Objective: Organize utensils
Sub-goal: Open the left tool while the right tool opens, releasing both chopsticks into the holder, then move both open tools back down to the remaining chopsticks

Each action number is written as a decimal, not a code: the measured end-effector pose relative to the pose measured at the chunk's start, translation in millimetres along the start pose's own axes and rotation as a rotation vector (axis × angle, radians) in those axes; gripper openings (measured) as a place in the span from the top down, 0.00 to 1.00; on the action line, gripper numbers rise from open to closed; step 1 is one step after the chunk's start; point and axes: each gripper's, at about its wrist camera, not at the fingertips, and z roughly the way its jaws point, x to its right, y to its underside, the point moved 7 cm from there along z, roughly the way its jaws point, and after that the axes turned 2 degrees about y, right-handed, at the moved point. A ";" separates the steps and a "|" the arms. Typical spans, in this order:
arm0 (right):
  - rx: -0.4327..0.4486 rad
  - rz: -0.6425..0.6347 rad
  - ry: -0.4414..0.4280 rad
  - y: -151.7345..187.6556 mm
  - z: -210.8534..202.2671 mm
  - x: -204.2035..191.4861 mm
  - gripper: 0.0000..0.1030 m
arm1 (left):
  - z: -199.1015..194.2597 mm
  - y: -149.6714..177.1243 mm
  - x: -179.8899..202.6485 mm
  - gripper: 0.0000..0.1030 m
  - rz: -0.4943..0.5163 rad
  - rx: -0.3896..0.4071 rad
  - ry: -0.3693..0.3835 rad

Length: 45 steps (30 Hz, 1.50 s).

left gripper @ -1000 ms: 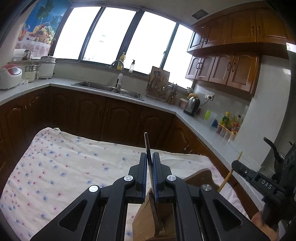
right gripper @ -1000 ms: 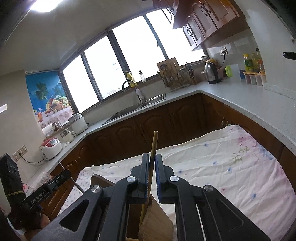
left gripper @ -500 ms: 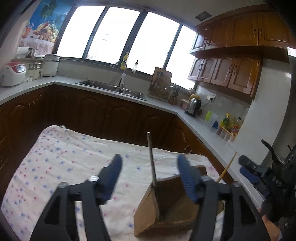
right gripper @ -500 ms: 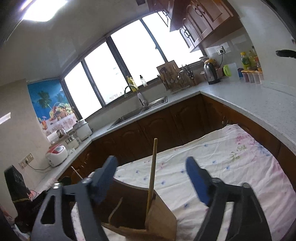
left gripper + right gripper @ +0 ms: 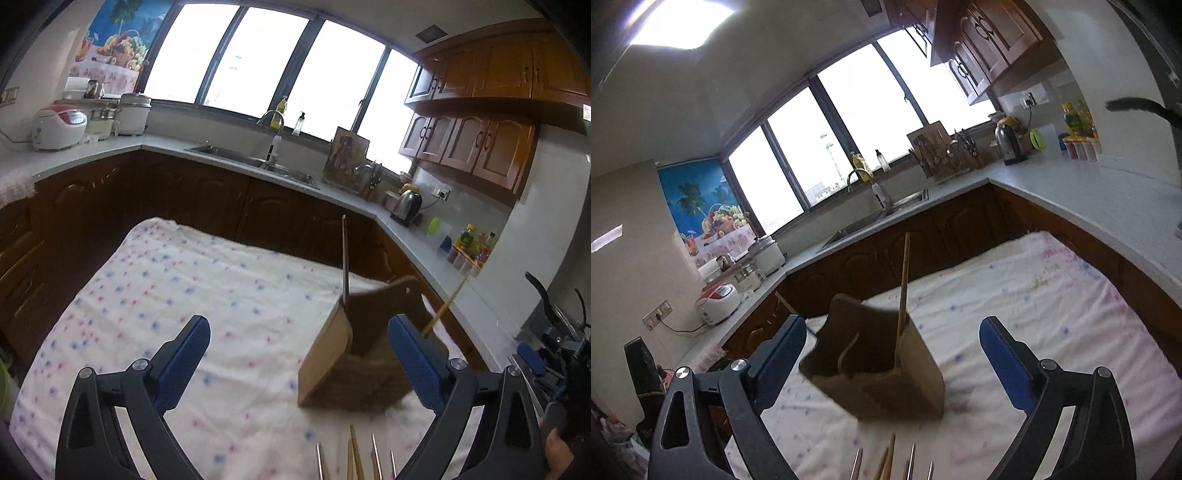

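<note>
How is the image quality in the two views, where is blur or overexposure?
Left wrist view: windows blown out white, wooden holder and cloth smeared by motion blur, strong fisheye bending of the counter. Right wrist view: ceiling light glares, holder blurred, gripper fingers sharp.

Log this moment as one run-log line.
left gripper: open, empty | right gripper: open, empty | wooden holder: on cloth, metal chopstick and wooden chopstick inside

left gripper (image 5: 298, 354): black frame, blue finger pads, silver screws
right gripper (image 5: 893, 354): black frame, blue pads, silver screws
</note>
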 end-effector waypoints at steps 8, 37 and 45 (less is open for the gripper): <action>-0.062 -0.007 0.018 36.3 -27.9 0.4 0.07 | -42.6 19.2 -5.9 0.05 -0.006 -0.048 -0.006; -0.216 -0.075 0.088 100.2 -37.0 12.7 0.09 | -63.3 61.8 18.0 0.06 0.100 -0.257 -0.080; -0.289 -0.075 0.110 114.5 -18.2 21.8 0.43 | -35.5 75.3 35.4 0.24 0.170 -0.347 -0.074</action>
